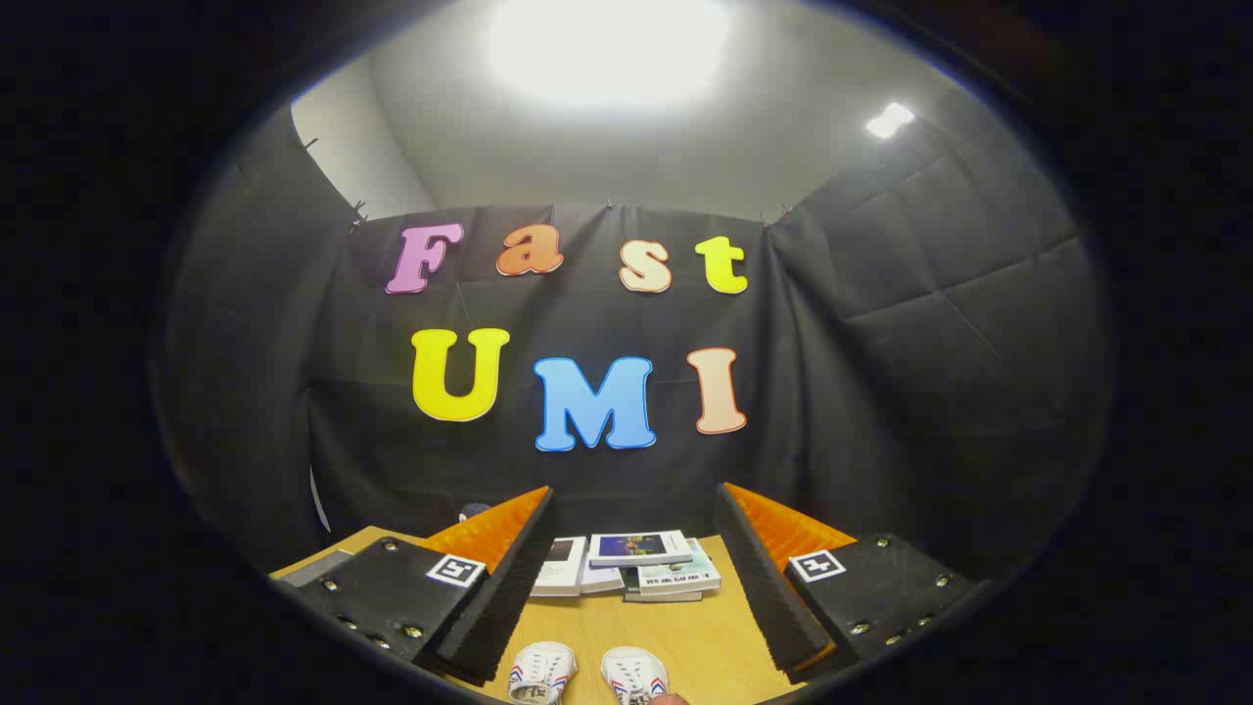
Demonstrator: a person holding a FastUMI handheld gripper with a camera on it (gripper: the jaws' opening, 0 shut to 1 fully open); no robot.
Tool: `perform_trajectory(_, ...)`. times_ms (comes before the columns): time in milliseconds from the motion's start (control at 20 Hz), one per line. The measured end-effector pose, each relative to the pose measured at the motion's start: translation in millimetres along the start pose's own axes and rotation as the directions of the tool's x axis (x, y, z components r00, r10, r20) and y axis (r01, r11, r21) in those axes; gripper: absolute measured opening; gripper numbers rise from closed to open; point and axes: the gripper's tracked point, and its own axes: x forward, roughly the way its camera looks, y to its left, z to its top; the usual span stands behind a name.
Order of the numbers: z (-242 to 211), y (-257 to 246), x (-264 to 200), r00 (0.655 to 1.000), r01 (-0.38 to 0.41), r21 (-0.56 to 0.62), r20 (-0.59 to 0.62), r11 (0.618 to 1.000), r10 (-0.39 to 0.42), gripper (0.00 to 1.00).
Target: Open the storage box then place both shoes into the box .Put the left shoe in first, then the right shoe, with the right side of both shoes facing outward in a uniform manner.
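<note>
The handheld two-finger gripper is hovering above a light wooden tabletop, its fingers standing wide apart with nothing pinched between them and nothing touching either inner face. Each finger is carrying a small square black-and-white marker on its upper surface. Down in the gap between the fingers, close to the camera, a pair of small white canvas shoes with red and blue stripes on their sides is sitting on the wood: one shoe is lying nearer the left finger and the other shoe is lying nearer the right finger, the two side by side with a narrow strip of table between them and their toes pointing away toward the back wall. Both are partly cut off at the bottom, so their heels cannot be made out. Beyond the shoes, at the far edge of the table, a loose pile of thin books and booklets with pale and blue covers is resting against the foot of the black cloth wall. Overhead, a bright ceiling light is glaring strongly.
</note>
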Motion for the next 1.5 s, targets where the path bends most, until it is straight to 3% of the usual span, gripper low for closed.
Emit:
perform_trajectory(700, -4, 35, 7, 0.996, -0.084, -0.008, -0.008, 0.996, 0.084, 0.97)
perform_trajectory(1050, -12, 62, 10, 0.986, -0.164, 0.065, -0.032, 0.984, 0.166, 0.97)
perform_trajectory(1350, -52, 103, 10, 0.943, -0.265, 0.210, -0.146, 0.941, 0.298, 0.98)
perform_trajectory(1500, -69, 125, 1, 0.907, -0.318, 0.313, -0.176, 0.895, 0.383, 0.98)
